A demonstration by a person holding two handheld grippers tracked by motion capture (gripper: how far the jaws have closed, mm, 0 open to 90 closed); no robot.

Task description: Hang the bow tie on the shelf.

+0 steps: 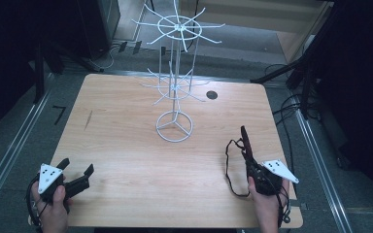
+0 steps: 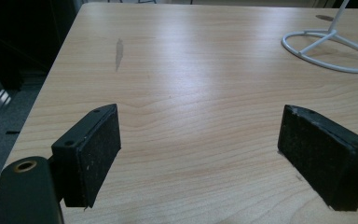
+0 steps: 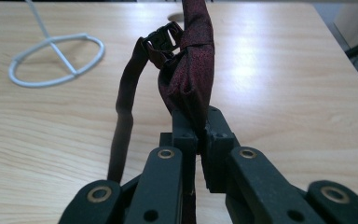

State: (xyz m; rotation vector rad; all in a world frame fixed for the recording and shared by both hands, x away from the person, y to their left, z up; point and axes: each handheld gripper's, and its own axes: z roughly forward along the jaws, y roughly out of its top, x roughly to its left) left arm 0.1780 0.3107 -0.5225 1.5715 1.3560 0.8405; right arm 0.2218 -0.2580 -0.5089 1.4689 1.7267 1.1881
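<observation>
A dark red bow tie (image 3: pixel 189 70) with a black clasp and a thin dark strap (image 3: pixel 123 116) sticks up from my right gripper (image 3: pixel 199 123), whose jaws are shut on its fabric. In the high view the bow tie (image 1: pixel 245 141) points away from my right gripper (image 1: pixel 250 162) at the table's right front, its strap (image 1: pixel 228 162) looping down to the left. My left gripper (image 2: pixel 200 149) is open over bare wood with nothing between its pads; it sits at the front left corner (image 1: pixel 75 171). A white wire display rack (image 1: pixel 175 73) stands mid-table toward the back.
The rack's ring base (image 3: pixel 56 58) lies ahead and left of the bow tie; the base (image 2: pixel 331 49) is also far right in the left gripper view. A round cable hole (image 1: pixel 211 94) sits behind it. A grey scuff (image 1: pixel 88 119) marks the wooden table (image 1: pixel 126 155). Dark stands flank the table.
</observation>
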